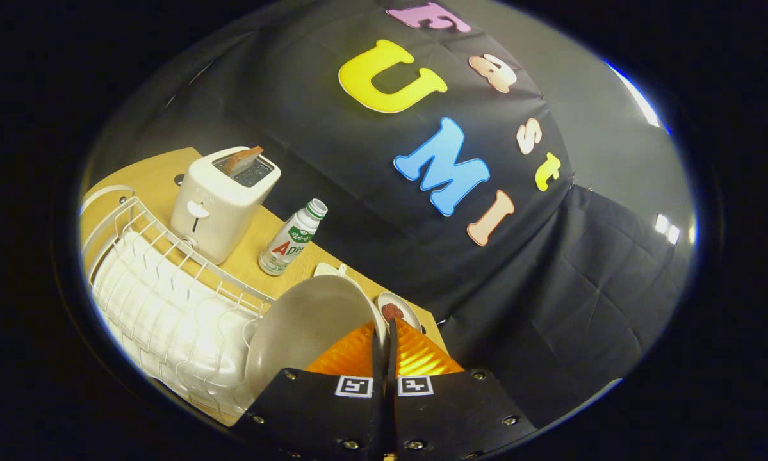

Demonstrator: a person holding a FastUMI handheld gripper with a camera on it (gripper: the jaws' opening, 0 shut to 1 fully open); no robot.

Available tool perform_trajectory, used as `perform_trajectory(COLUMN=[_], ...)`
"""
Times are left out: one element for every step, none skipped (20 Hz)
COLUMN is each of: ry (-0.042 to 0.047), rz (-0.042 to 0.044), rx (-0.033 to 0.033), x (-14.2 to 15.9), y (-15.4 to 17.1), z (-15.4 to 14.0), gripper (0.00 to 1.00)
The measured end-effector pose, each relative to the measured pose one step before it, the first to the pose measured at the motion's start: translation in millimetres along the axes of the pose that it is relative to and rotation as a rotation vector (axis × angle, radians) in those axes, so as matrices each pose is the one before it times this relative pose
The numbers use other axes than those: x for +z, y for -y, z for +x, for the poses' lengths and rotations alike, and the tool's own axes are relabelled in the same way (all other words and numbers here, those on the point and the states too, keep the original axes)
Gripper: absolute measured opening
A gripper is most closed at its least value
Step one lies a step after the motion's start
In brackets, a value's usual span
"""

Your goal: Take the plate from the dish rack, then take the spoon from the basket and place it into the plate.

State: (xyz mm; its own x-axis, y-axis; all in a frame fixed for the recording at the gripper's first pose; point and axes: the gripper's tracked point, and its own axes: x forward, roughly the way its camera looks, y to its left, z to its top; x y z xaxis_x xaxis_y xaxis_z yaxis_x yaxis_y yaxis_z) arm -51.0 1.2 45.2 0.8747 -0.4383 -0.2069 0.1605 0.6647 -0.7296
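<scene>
My gripper (384,339) is shut on the rim of a pale grey plate (300,330), which is held up on edge and tilted, lifted above the white wire dish rack (166,288). The two orange fingers (351,355) press together on the plate's edge with almost no gap. The plate's hollow face fills the space left of the fingers. The rack lies below and to the left on the wooden table (153,173).
A white toaster (220,202) with a slice of bread stands behind the rack. A small bottle (292,238) with a green label stands beside it. Past the plate sit a small dish (398,310) holding something red and a white object (329,270).
</scene>
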Motion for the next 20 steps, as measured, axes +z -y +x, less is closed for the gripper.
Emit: perform_trajectory(ry=[0.00915, 0.00775, 0.00442, 0.00439, 0.00395, 0.00267, 0.00230, 0.00033, -0.00366, -0.00899, -0.01085, -0.00843, -0.00512, -0.00065, -0.00091, -0.00120, 0.00110, -0.00123, -0.00221, -0.00514], rz=[-0.00034, 0.01235, 0.00804, -0.00098, 0.00158, 0.01085, 0.02164, 0.02620, 0.02915, 0.02772, 0.02105, 0.01418, 0.01014, 0.00519, 0.00491, 0.00713, 0.00882, 0.00971, 0.00923, 0.01178], rx=[-0.01073, -0.00679, -0.00679, -0.01188, -0.00740, -0.00012, 0.00668, 0.01225, 0.01426, 0.01074, 0.00959, 0.00854, 0.01103, 0.01238, 0.01323, 0.01524, 0.01744, 0.01735, 0.02013, 0.02384], x=[2.69, 2.35, 2.05, 0.04, 0.25, 0.58, 0.11, -0.27, -1.58, -3.74, -3.07, -4.33, -2.34, -2.98, -3.28, -4.16, -3.53, -2.85, -4.02, -5.99], y=[6.58, 1.34, 2.09, 4.42, 4.41, 2.32, 0.80, -1.90, -2.59, -2.58, -3.34, 0.13, -1.21, 1.64, 0.07, 0.01, -2.46, -2.13, -2.90, -4.26], z=[0.84, -0.92, -2.31, -2.69, -2.86, -2.54, -4.51, -4.98, -5.99, -2.91, -5.62, -5.85, -6.41, -6.08, -5.35, -6.77, -5.08, -5.04, -5.08, -5.31], gripper=[0.00, 0.00, 0.00, 0.00, 0.00, 0.00, 0.00, 0.00, 0.00, 0.00, 0.00, 0.00, 0.00, 0.00, 0.00, 0.00, 0.00, 0.00, 0.00, 0.00])
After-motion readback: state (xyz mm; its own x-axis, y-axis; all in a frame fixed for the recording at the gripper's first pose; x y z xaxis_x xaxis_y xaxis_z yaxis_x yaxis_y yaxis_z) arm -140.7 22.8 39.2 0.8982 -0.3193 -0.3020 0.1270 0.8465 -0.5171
